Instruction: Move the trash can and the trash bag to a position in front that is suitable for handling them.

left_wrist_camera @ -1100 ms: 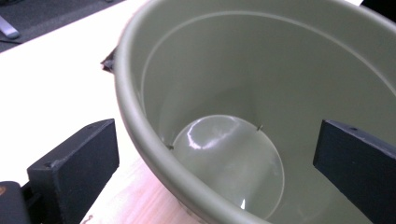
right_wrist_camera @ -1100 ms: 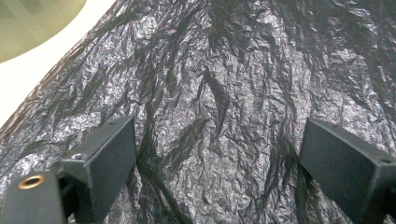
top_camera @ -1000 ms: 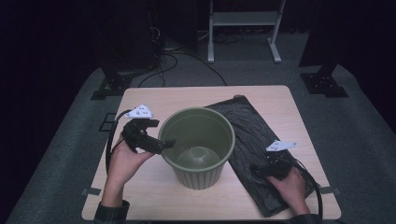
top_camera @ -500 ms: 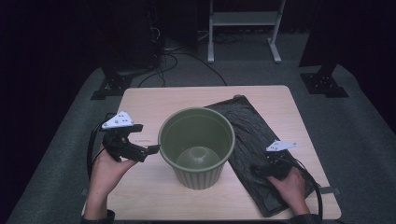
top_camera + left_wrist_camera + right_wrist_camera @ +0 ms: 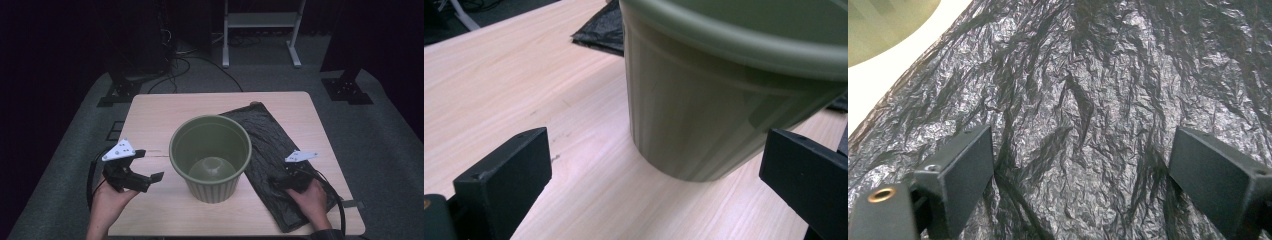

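Our left gripper [image 5: 148, 169] sits on the table [image 5: 150, 120] left of the green bin [image 5: 210, 155] in the high view, jaws spread and empty, apart from the bin wall. Our right gripper [image 5: 282, 181] rests over the black bag [image 5: 270, 145], which lies flat on the table to the right of the bin, its edge tucked beside the bin's base.

In the left gripper view, the bin [image 5: 724, 90] stands upright just ahead, between the parted jaws but not touched.

In the right gripper view, the jaws are released and wide, hovering over the crinkled bag [image 5: 1088, 100]. To lift it well, we judge we should press down onto one raised crease and pinch a single layer, not the whole sheet.
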